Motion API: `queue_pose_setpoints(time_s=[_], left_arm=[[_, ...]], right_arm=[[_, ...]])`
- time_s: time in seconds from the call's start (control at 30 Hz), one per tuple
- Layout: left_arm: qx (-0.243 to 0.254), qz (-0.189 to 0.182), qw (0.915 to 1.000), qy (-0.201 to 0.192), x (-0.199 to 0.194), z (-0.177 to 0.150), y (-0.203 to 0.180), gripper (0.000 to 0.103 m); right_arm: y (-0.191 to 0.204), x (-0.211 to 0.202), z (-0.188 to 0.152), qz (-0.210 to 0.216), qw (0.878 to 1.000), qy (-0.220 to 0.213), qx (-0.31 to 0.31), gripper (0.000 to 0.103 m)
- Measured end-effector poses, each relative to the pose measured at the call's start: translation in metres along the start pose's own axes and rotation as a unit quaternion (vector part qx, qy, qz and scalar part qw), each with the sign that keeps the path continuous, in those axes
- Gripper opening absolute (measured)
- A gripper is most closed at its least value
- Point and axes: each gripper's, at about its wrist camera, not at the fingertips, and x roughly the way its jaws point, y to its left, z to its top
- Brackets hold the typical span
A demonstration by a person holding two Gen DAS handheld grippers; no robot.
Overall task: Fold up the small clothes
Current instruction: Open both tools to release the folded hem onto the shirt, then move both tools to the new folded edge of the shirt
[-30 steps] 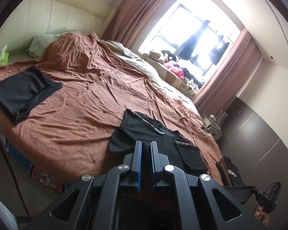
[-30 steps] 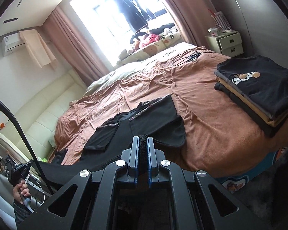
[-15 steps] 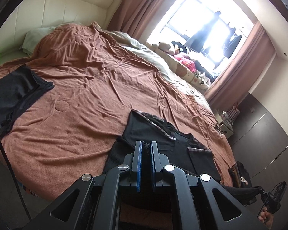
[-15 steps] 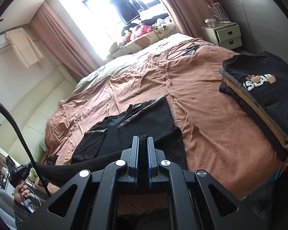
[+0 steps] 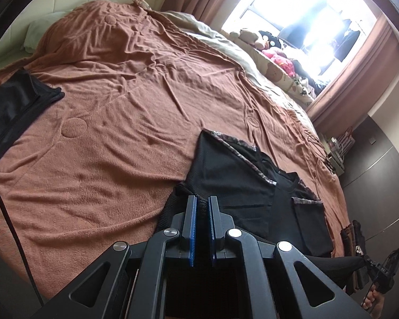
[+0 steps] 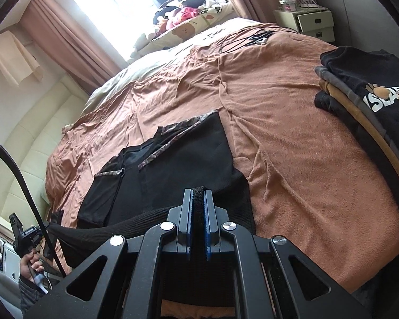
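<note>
Black mesh top (image 5: 234, 180) w/ patterned trim is spread flat near the front edge of the bed (image 5: 125, 122), on the brown blanket. Its near hem is lifted off the bed & stretched between both tongs. L gripper (image 5: 202, 207) is closed tight on one end of the hem; R gripper (image 6: 198, 199) is closed tight on the other end, w/ black cloth bunched between the blue pads (image 6: 189, 212). Folded dark clothes (image 6: 369, 98) are stacked at the bed's right edge. Another dark piece (image 5: 13, 106) is laid by the left edge.
</note>
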Motion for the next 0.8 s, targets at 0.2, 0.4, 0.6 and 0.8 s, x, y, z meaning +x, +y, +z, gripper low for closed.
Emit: queue_pose_setpoints(time_s=[0.2, 0.4, 0.6, 0.8], left_arm=[[-0.001, 0.018, 0.9994, 0.029, 0.037, 0.005, 0.007, 0.008], [-0.01, 0.033, 0.9981, 0.05, 0.068, 0.013, 0.012, 0.009], [-0.012, 0.046, 0.9963, 0.072, 0.087, 0.014, 0.014, 0.018], [0.024, 0.056, 0.9959, 0.067, 0.073, 0.012, 0.011, 0.066]], right_arm=[[0.001, 0.035, 0.015, -0.023, 0.999, 0.031, -0.007, 0.004], [0.002, 0.053, 0.022, -0.05, 0.998, 0.046, -0.013, 0.006], [0.005, 0.061, 0.024, -0.091, 0.994, 0.063, -0.023, 0.032], [0.009, 0.042, 0.016, -0.09, 0.994, 0.047, -0.035, 0.065]])
